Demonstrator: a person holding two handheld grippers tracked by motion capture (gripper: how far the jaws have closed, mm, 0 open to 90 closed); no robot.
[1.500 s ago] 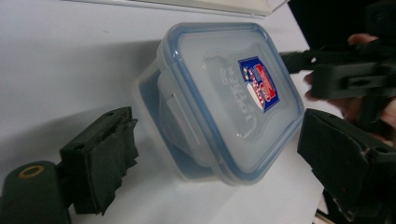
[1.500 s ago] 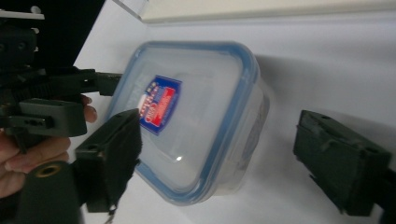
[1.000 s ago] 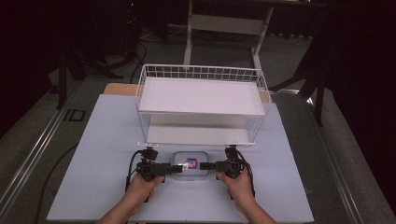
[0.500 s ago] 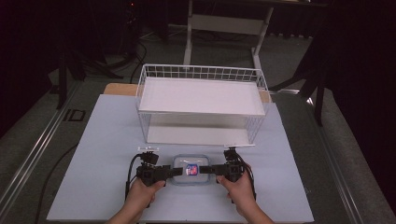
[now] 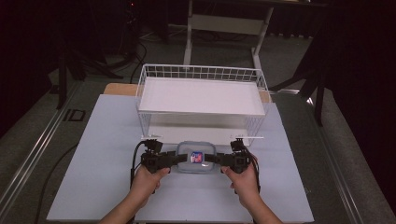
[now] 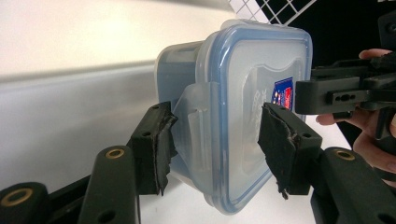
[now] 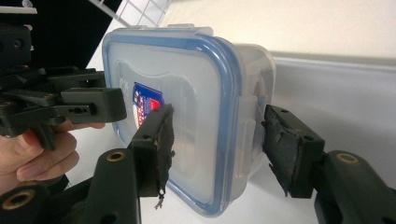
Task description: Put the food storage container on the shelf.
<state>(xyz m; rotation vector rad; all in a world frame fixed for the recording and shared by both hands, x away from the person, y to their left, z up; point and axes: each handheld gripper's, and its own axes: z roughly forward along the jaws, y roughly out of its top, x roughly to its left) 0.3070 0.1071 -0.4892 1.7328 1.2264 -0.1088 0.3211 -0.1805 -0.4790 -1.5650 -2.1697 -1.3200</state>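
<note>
Left gripper view, nearest first: the left gripper has its two padded jaws set around one side latch of the lidded container, one pad under the clear body and one over the blue-rimmed lid, with a sliver of gap visible at each pad, so it looks narrowly spread and straddling rather than firmly clamped. The right gripper view shows the mirror case: the right gripper brackets the opposite latch of the container, its jaws likewise close to the plastic but not clearly biting. In the high view the container sits between the left gripper and the right gripper, at the near middle of the pale table, just in front of the white wire shelf rack. The main risk, as I judge it, is an uneven grip: the latch flaps are smooth, hinged and sloped, so a pad closing on a flap could slide off or flip the latch open instead of holding the box. If one side bites before the other, the container could tilt and twist out of the looser side. A lift toward the rack also threatens a knock against its front wire lip or lower edge, since the box starts so near it, and that jolt could shake a weak hold loose.
</note>
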